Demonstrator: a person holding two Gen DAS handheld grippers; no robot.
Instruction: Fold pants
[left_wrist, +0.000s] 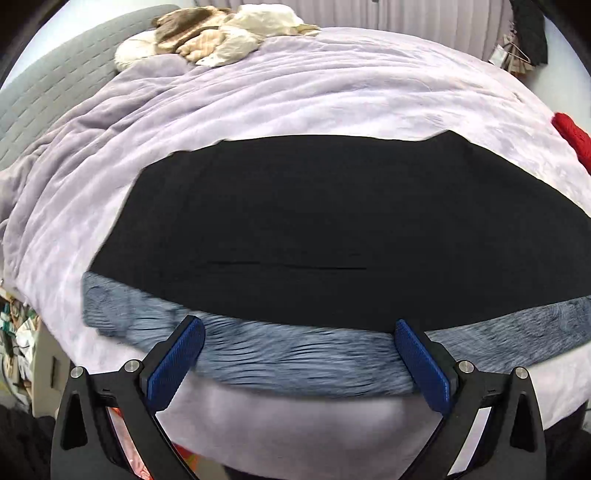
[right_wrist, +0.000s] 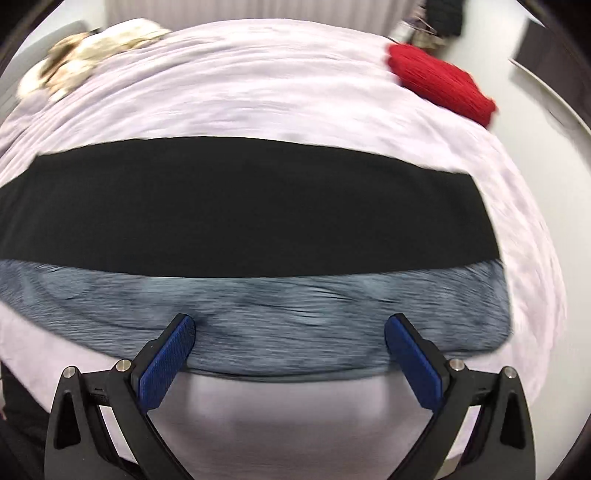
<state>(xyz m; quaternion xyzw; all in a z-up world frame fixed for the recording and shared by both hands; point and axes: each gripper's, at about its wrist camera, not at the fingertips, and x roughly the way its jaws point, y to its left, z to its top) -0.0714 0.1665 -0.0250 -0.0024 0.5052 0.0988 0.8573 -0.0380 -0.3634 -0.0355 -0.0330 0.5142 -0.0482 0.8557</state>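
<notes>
Spread flat across the middle of both frames: black pants (left_wrist: 332, 214), matte and smooth, with a band of blue-grey fuzzy lining (left_wrist: 288, 354) turned out along the lower edge. Cut off at the right edge of the left wrist view and at the left edge of the right wrist view, so never seen whole in either. Smeared by motion in the right wrist view, the lining's ribbed nap reduced to streaks; waistband or hems impossible to tell apart.

Underneath, a pale lilac plush blanket (left_wrist: 295, 92), wrinkled in long soft ridges, bulging under the fisheye. At upper left, a heap of cream and brown furry stuff (left_wrist: 210, 33), shape unclear. At right edge, a red knitted item (left_wrist: 572, 136), mostly cropped; fuller but blurred at upper right of the right wrist view (right_wrist: 443, 85).

Left gripper (left_wrist: 299, 328): jaws wide apart, blue textured pads (left_wrist: 177, 365) low in the frame over the lining's lower edge, nothing held between. Right gripper (right_wrist: 290, 325): likewise wide, tips over the lining, gripping nothing.
</notes>
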